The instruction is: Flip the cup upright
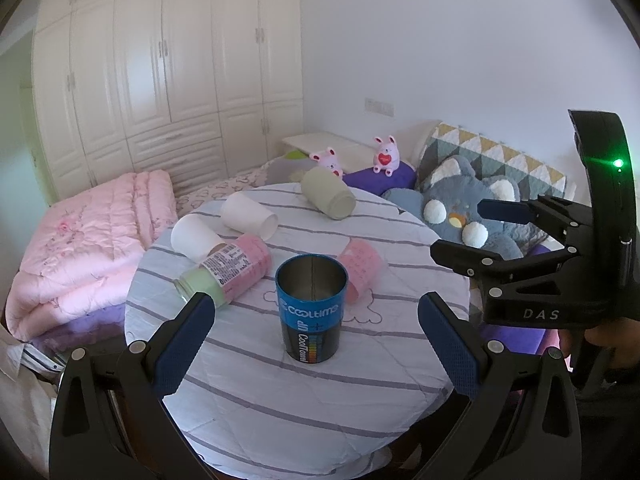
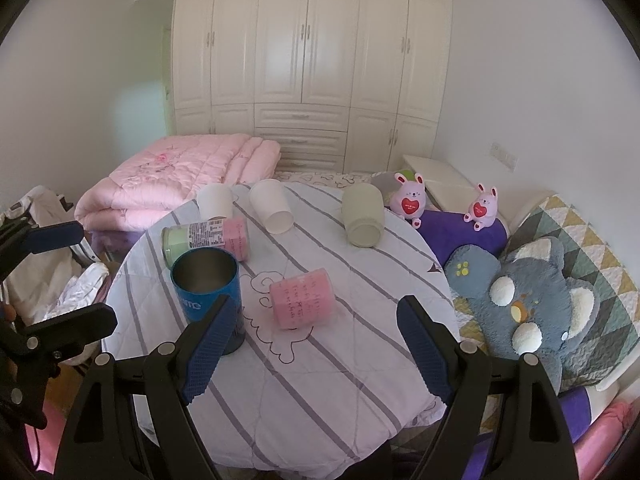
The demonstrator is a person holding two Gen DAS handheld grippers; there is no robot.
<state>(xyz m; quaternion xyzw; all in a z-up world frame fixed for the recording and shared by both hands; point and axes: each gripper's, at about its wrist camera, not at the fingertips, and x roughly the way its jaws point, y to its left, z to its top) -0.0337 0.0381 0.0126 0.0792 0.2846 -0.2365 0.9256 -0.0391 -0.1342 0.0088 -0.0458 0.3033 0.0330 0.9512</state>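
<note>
A blue and black metal cup (image 1: 311, 311) stands upright, mouth up, on the round striped table (image 1: 304, 408); it also shows in the right wrist view (image 2: 210, 292). My left gripper (image 1: 316, 344) is open, its fingers either side of the cup and a little nearer than it, touching nothing. My right gripper (image 2: 310, 348) is open and empty above the table, in front of a pink cup (image 2: 302, 298) lying on its side. The right gripper also shows at the right of the left wrist view (image 1: 468, 228), open.
Other cups lie on their sides: a pink-and-green one (image 1: 224, 270), two white ones (image 1: 250, 216) (image 1: 194, 238) and a beige one (image 1: 328, 195). A folded pink quilt (image 1: 88, 248) lies left; plush toys (image 2: 536, 304) and pillows lie right. White wardrobes (image 2: 312, 60) stand behind.
</note>
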